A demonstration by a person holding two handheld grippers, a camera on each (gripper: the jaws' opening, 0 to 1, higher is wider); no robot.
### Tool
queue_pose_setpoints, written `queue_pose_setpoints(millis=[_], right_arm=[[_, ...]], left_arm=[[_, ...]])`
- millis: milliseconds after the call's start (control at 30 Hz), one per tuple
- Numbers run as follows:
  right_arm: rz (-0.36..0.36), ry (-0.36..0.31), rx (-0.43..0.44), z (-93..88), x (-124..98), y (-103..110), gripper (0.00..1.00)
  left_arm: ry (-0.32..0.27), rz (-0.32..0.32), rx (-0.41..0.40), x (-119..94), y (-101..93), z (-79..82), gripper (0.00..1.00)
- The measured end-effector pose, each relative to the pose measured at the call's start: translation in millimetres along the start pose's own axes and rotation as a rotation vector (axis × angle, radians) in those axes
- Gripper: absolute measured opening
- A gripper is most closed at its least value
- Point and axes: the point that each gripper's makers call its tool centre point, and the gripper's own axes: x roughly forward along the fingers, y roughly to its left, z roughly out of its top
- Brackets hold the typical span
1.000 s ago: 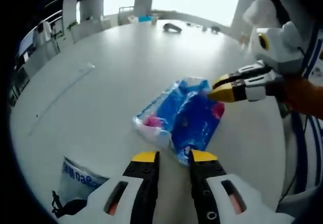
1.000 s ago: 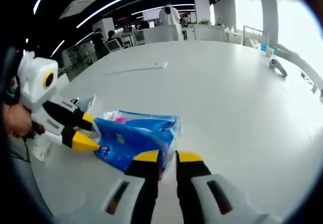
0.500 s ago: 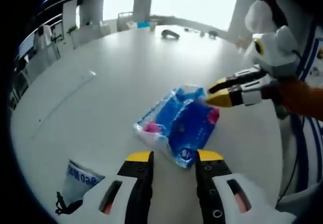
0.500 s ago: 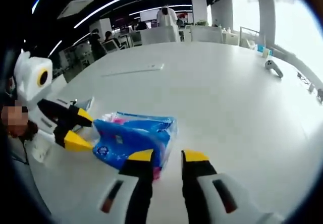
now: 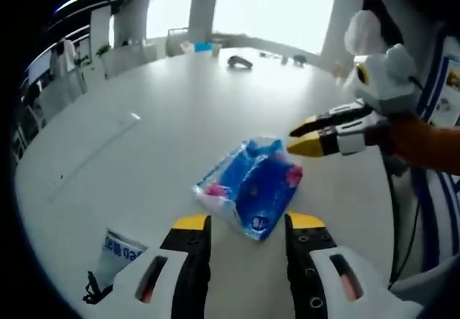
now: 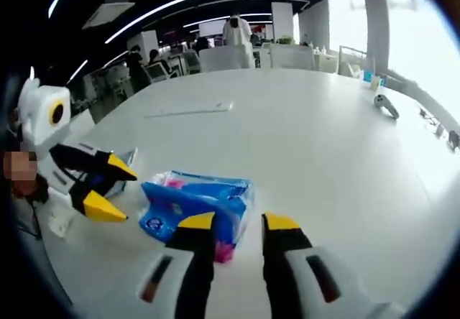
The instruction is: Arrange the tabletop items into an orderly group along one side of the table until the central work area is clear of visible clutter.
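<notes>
Though unheld, blue pack [image 5: 253, 186] btwn open hand-held grippers [image 5: 248, 222].

opposed views share blue packet [image 5: 251, 187]

Daylight from the windows [image 5: 273, 6] ahead of me blows out white, glare washes my bench [image 5: 165, 111], and edges bend softly.

White bag [image 5: 118, 251] — blue print (illegible)
</notes>
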Motion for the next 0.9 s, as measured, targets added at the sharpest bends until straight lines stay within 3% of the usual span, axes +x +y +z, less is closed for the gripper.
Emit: queue_pose_setpoints(millis=[567,900], right_arm=[[0.012,-0.065,-0.022,21.5,-7,15,0.24],[0.039,-0.101,-0.035,38.6,-11,34,0.26]], left_arm=[[-0.132,0.018,-0.029,-39,9.0,22.1,0.39],[-0.164,0.039,-0.034,-63,16.8,25.3,0.41]])
